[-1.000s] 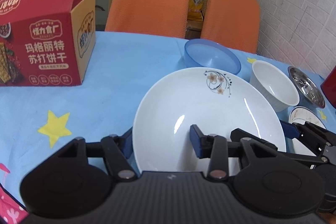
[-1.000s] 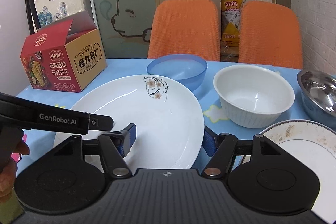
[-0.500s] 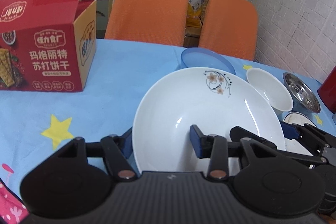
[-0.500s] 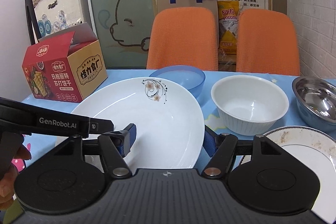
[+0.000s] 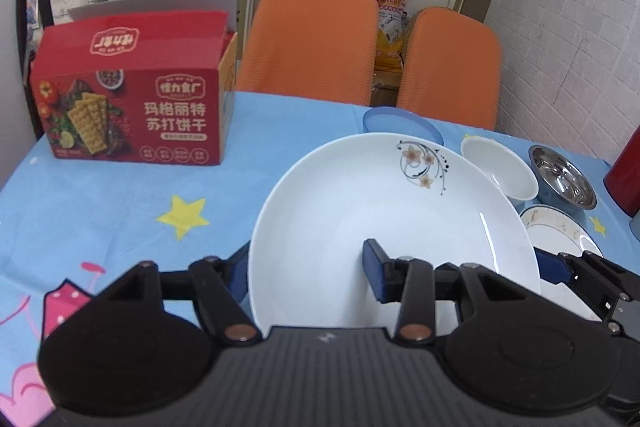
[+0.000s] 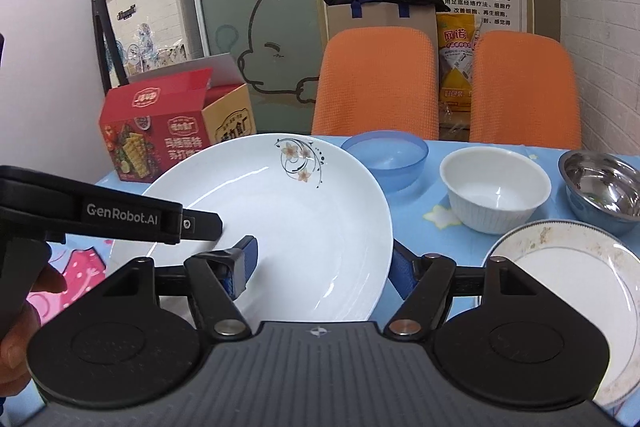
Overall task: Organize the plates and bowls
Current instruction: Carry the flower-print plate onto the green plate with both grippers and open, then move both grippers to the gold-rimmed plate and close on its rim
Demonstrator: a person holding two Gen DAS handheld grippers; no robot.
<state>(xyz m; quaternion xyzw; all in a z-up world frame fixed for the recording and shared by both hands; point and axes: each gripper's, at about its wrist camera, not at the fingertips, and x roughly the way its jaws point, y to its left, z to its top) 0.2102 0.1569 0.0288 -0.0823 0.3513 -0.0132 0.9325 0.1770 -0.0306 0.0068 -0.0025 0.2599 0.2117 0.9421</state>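
Gripped the flowered white plate (image 5: 384, 211) (both grippers' fingers clamped across opposite rims) above the table (image 5: 120, 203), beside the white bowl (image 6: 494, 189).

Red cracker box (image 5: 132, 99) before two orange chairs (image 5: 308, 39).

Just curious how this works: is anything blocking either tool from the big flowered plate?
Nothing visible. The left tool and right tool both grip the flowered plate, one finger above its rim and one below.
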